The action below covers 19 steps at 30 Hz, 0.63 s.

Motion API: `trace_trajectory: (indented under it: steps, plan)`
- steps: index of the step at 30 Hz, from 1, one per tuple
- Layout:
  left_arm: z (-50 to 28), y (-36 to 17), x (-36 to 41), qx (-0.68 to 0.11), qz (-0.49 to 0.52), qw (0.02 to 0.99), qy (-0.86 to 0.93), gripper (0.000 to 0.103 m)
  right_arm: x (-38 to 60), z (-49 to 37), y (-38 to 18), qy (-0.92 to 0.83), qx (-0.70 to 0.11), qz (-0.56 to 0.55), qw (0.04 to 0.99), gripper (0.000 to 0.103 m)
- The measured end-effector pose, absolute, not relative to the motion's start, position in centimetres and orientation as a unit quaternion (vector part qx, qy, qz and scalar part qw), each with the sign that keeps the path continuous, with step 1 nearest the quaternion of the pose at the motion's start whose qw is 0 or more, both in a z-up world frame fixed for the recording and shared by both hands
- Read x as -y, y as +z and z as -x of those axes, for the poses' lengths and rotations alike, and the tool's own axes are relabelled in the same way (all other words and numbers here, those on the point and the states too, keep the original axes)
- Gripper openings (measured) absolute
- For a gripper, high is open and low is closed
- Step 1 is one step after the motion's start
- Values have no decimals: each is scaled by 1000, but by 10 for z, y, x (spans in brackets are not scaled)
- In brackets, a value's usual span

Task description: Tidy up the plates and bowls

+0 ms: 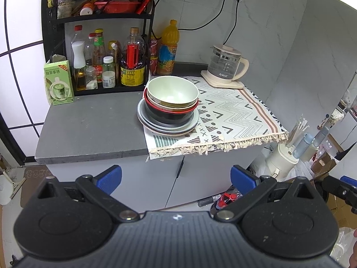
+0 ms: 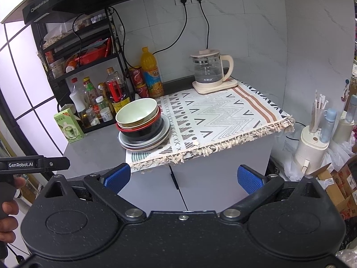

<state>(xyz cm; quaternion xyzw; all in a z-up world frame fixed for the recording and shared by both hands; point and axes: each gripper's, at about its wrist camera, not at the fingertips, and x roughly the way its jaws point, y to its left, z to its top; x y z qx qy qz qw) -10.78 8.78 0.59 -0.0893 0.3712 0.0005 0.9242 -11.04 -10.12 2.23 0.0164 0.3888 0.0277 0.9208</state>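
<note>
A stack of dishes stands on the counter at the left edge of a patterned cloth [image 1: 234,111]. A pale green bowl [image 1: 173,91] sits on top, nested in a beige bowl and a black bowl with a red rim [image 1: 169,116]. Under them lie grey plates [image 1: 151,122]. The stack also shows in the right wrist view, with the green bowl [image 2: 137,111] over the plates [image 2: 162,131]. My left gripper [image 1: 176,178] is open and empty, held back below the counter edge. My right gripper [image 2: 184,178] is open and empty too, in front of the cabinet.
A black rack of sauce bottles [image 1: 107,62] stands at the back left, with a green carton [image 1: 59,82] beside it. An orange drink bottle [image 1: 168,49] and a glass kettle [image 1: 225,64] stand at the back. Boxes and a white appliance [image 2: 312,147] crowd the floor on the right.
</note>
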Motion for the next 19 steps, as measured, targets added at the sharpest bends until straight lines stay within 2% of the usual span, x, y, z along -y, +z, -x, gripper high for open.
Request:
trace_trajectory:
  steps: [19]
  plan:
    - [108,2,-98,-373,85,924,-8,102,96,114,14,14,-399,-25,916,103]
